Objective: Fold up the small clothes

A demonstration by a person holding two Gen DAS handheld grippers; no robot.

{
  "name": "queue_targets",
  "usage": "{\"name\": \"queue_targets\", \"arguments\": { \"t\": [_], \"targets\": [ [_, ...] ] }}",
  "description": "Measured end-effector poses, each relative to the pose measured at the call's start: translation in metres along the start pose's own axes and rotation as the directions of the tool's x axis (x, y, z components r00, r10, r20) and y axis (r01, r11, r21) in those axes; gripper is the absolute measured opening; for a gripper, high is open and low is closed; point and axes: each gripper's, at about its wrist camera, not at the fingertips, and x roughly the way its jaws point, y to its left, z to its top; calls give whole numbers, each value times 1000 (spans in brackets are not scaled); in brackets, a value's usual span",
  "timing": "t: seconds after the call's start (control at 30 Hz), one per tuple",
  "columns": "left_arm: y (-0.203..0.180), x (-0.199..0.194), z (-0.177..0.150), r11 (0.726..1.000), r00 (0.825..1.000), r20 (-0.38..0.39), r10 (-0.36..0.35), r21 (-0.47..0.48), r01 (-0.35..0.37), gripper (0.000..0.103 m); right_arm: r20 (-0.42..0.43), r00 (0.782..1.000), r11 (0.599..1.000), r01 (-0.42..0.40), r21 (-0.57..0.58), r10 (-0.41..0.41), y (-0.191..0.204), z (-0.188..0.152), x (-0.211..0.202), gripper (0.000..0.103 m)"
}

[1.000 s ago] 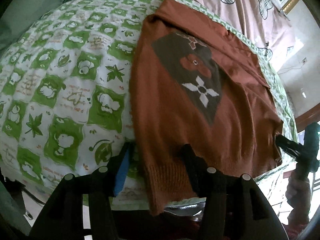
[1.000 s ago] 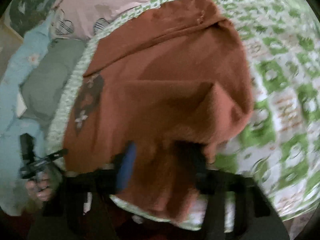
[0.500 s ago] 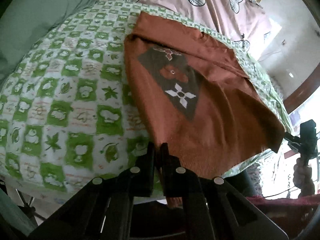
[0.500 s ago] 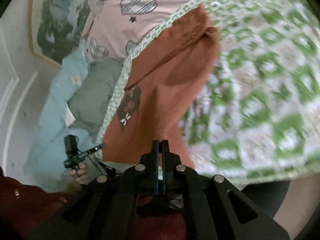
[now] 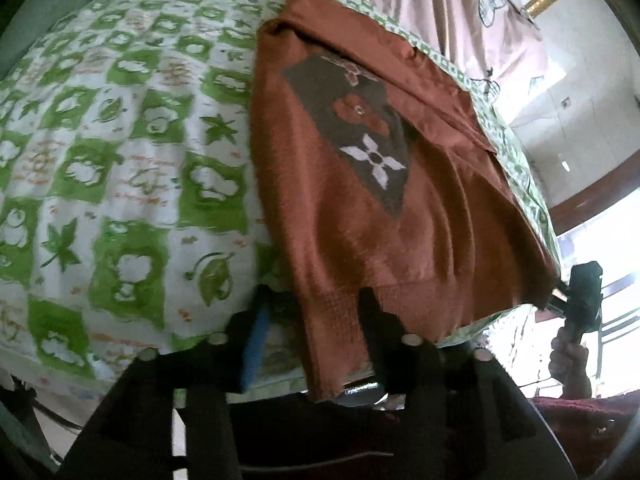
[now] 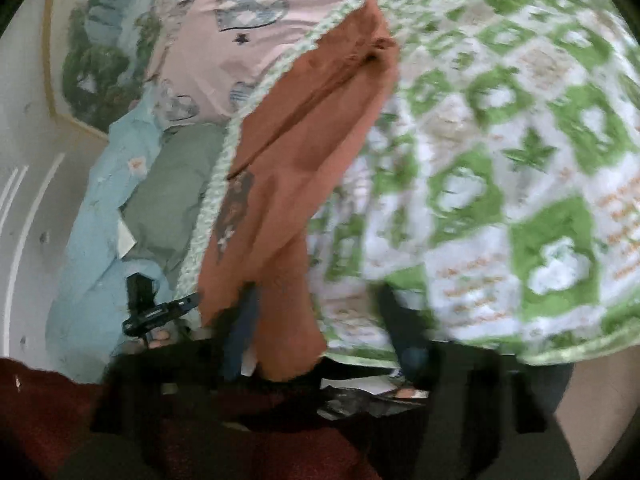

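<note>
A small rust-brown sweater (image 5: pixel 360 184) with a dark diamond patch and a white flower lies on a green-and-white patterned quilt (image 5: pixel 120 152); its ribbed hem hangs over the near edge. My left gripper (image 5: pixel 316 308) is open, with its fingers on either side of the hem's left corner. In the right wrist view the sweater (image 6: pixel 296 152) looks narrow and its other hem corner hangs between the fingers of my open right gripper (image 6: pixel 320 312). The right gripper also shows in the left wrist view (image 5: pixel 580 292), at the sweater's right corner.
A pink pillow with checked hearts (image 5: pixel 460 12) lies beyond the sweater. A grey-green cushion (image 6: pixel 176 188) and light blue bedding (image 6: pixel 92 240) lie to the left in the right wrist view. The quilt's near edge drops off below the grippers.
Both grippers were shut half a second ago and are open now, each back at a hem corner. The sweater's hem hangs over the quilt's edge again.
</note>
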Motion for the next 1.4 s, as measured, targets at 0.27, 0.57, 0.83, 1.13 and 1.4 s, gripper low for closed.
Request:
{"name": "queue_targets", "arguments": {
  "t": [0.27, 0.57, 0.83, 1.13, 1.4],
  "targets": [
    [-5, 7, 4, 1000, 1000, 21, -11, 11, 11, 54, 75, 992, 991, -108, 83, 102, -17, -2, -25, 68],
    [-9, 16, 15, 999, 998, 35, -47, 18, 47, 53, -39, 993, 994, -109, 7, 109, 11, 5, 42, 67],
    [-19, -16, 14, 994, 991, 121, -59, 99, 47, 4, -94, 962, 964, -260, -53, 255, 31, 10, 38, 10],
    [10, -15, 18, 996, 995, 76, -65, 60, 60, 5, -173, 978, 989, -129, -70, 115, 15, 9, 43, 13],
    [9, 8, 18, 995, 998, 14, -66, 79, 64, 42, -132, 983, 987, -142, -80, 131, 18, 11, 44, 70]
  ]
}}
